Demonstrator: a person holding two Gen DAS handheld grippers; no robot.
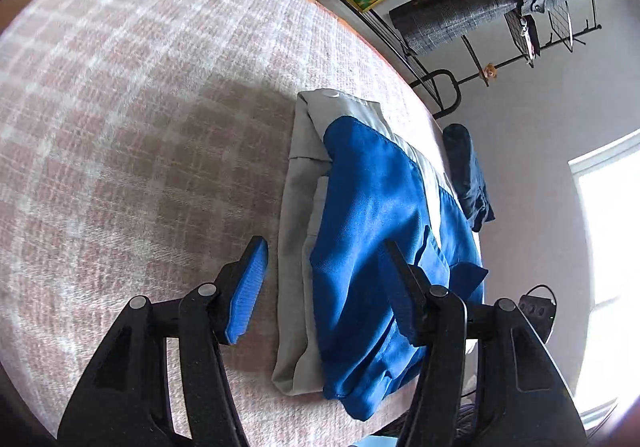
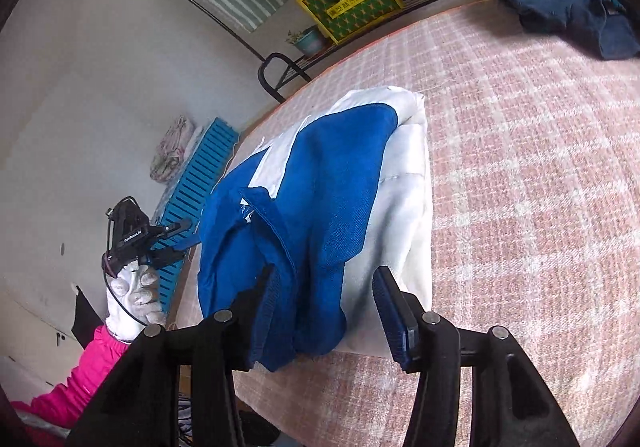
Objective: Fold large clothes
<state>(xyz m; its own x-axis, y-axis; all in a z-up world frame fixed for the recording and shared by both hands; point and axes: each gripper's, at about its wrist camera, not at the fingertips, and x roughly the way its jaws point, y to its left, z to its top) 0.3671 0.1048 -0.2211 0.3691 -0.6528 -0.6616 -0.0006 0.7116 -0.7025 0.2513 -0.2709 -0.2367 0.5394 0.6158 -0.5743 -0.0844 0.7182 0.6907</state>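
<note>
Blue and pale grey cloth, the jacket (image 1: pixel 360 231), lies folded into a narrow bundle near the edge of the checked pink bed cover (image 1: pixel 140 107). The left tongs (image 1: pixel 324 287) hang over its near end with the jaws apart and nothing between them. The right tongs (image 2: pixel 324 307) are likewise spread wide over the other end; the left finger (image 2: pixel 264 299) seems to brush the loose blue flap, though I cannot tell if it truly touches.

The bundle sits close to the bed's edge, so a careless push could slide it off. The loose blue top layer is rumpled and could catch on a finger and pull the fold open. A second folded dark garment (image 2: pixel 568 3) rests far off on the cover, well apart.
</note>
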